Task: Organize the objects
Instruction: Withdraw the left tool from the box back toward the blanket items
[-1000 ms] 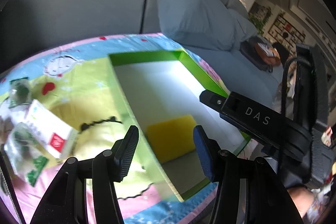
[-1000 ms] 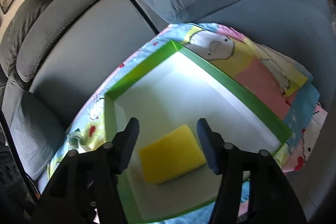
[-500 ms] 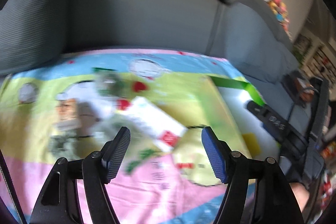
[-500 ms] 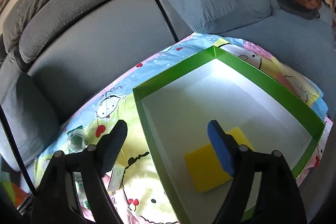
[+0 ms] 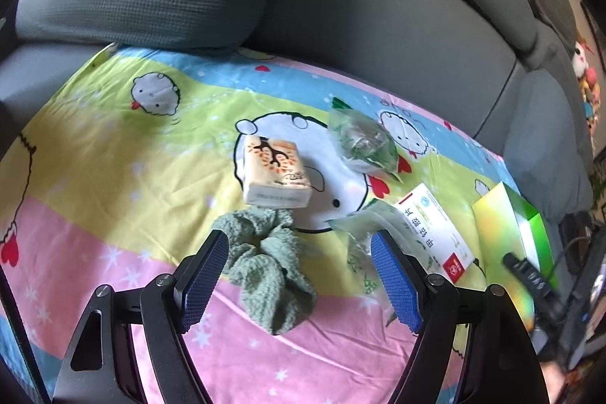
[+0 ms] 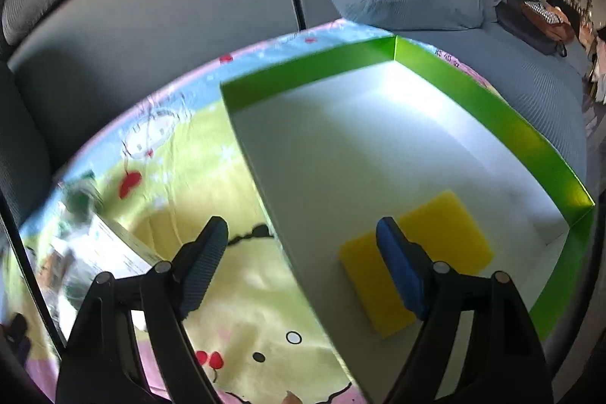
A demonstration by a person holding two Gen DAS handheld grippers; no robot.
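Below the left gripper [image 5: 299,275] we see its jaws opening, empty, over a crumpled green knit scrunchie [image 5: 270,262]. Right gripper [image 6: 303,267] wide, straddling the green-walled box [image 6: 492,116] edge; yellow rectangular sponge [image 6: 447,233] inside, partly hidden.

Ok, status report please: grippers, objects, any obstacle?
Left gripper opening over scrunchie, empty. Right gripper open, empty. Sponge in box. Nothing blocking.
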